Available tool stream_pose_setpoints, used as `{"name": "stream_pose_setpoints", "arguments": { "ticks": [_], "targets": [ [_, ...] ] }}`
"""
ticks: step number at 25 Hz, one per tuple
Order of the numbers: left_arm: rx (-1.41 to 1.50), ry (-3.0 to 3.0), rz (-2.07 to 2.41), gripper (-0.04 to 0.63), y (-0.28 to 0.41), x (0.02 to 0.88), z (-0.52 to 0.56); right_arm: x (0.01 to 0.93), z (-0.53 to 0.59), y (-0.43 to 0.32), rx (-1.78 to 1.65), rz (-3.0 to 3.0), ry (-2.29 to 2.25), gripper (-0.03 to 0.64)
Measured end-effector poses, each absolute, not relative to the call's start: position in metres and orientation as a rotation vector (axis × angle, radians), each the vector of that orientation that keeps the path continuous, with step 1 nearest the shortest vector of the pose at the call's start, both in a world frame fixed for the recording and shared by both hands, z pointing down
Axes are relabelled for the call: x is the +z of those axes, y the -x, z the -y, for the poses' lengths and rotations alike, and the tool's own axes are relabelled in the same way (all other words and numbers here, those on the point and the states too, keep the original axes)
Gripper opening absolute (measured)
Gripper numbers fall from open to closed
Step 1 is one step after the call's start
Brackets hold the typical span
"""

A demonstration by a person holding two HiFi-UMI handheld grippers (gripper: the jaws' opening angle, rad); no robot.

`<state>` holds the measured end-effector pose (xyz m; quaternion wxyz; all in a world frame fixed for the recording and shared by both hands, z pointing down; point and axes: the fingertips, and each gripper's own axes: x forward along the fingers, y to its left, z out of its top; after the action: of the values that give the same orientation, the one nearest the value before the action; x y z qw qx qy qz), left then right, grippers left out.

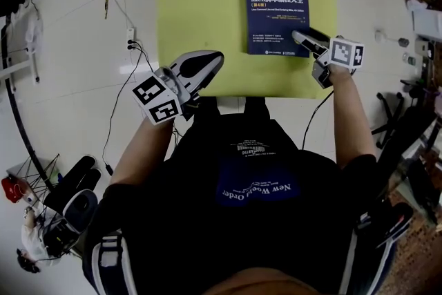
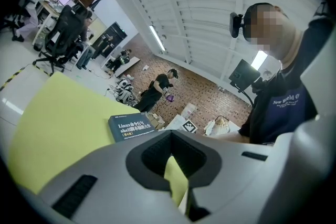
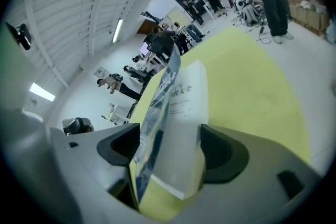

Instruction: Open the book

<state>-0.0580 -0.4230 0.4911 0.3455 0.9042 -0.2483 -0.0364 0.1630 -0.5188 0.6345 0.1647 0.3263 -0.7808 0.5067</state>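
Note:
A dark blue book with white title print lies flat on the yellow-green table, near its right front. My right gripper is at the book's near right corner. In the right gripper view that corner stands between the wide-apart jaws, the blue cover edge to the left and a white printed face to the right; neither pad clearly presses on it. My left gripper hovers over the table's front left edge, well away from the book. Its jaws meet at the tips and hold nothing.
A power strip with cables lies on the white floor left of the table. A wheeled base stands at the lower left. An office chair and a standing person are far off beyond the table.

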Motion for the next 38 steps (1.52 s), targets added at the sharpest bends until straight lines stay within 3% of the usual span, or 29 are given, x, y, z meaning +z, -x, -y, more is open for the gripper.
{"name": "stream_pose_setpoints", "arguments": {
  "ticks": [1, 5, 9, 14, 19, 31, 38],
  "targets": [
    [-0.093, -2.345, 0.644, 0.005, 0.058, 0.491, 0.423, 0.642, 0.521, -0.165, 1.449, 2.207, -0.92, 0.347],
    [-0.095, -2.345, 0.637, 0.005, 0.055, 0.491, 0.42, 0.662, 0.526, -0.18, 1.391, 2.129, -0.952, 0.16],
    [-0.107, -2.341, 0.638, 0.005, 0.055, 0.491, 0.419, 0.663, 0.526, -0.182, 1.366, 2.092, -0.944, 0.138],
    [-0.128, -2.346, 0.633, 0.005, 0.053, 0.488, 0.417, 0.652, 0.524, -0.193, 1.401, 2.085, -0.962, 0.061],
    [-0.148, -2.337, 0.643, 0.005, 0.057, 0.49, 0.418, 0.649, 0.525, -0.197, 1.475, 2.071, -0.949, 0.057],
    [-0.175, -2.32, 0.64, 0.005, 0.048, 0.489, 0.405, 0.672, 0.525, -0.208, 1.544, 2.019, -0.91, 0.141],
    [-0.202, -2.325, 0.658, 0.005, 0.05, 0.488, 0.403, 0.656, 0.522, -0.218, 1.529, 2.063, -0.894, 0.061]
  ]
}}
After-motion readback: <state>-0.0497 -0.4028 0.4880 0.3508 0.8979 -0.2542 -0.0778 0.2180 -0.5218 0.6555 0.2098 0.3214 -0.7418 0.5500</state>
